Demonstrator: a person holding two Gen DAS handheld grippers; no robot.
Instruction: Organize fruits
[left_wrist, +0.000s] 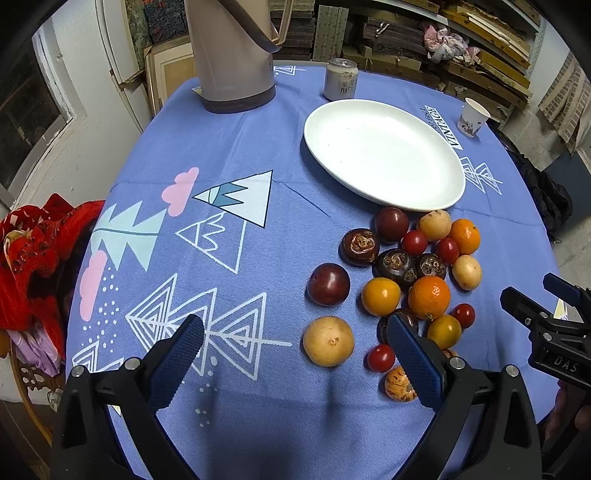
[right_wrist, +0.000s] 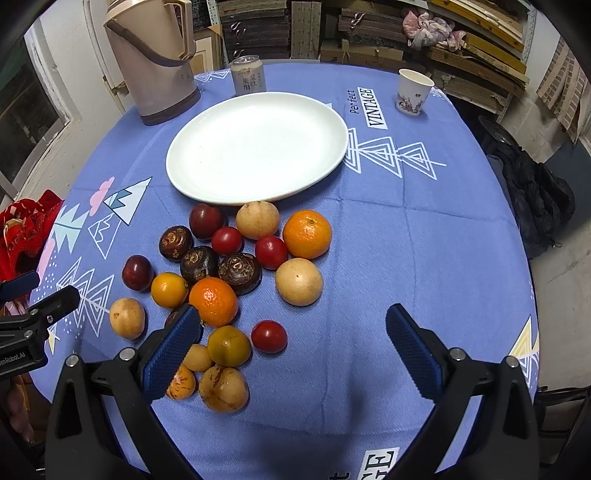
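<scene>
fruit pile (right_wrist: 229, 280) sits loose on the blue tablecloth (right_wrist: 406, 258), just in front of the white plate (right_wrist: 258, 147), which holds nothing. my left gripper (left_wrist: 295, 341) is spread wide, gripping nothing, beside the pile; my right gripper (right_wrist: 291, 328) likewise. thermos (right_wrist: 155, 62), can (right_wrist: 248, 75), paper cup (right_wrist: 412, 92) stand behind the plate.

A cluttered home storeroom is serving as a dining spot. Stacked framed boards and cardboard (right_wrist: 369, 33) are filling wooden shelves behind a table with a blue patterned cloth (right_wrist: 369, 229). A thermos jug (right_wrist: 155, 62), drink can (right_wrist: 248, 75) and paper cup (right_wrist: 413, 92) are standing along its far edge.
</scene>
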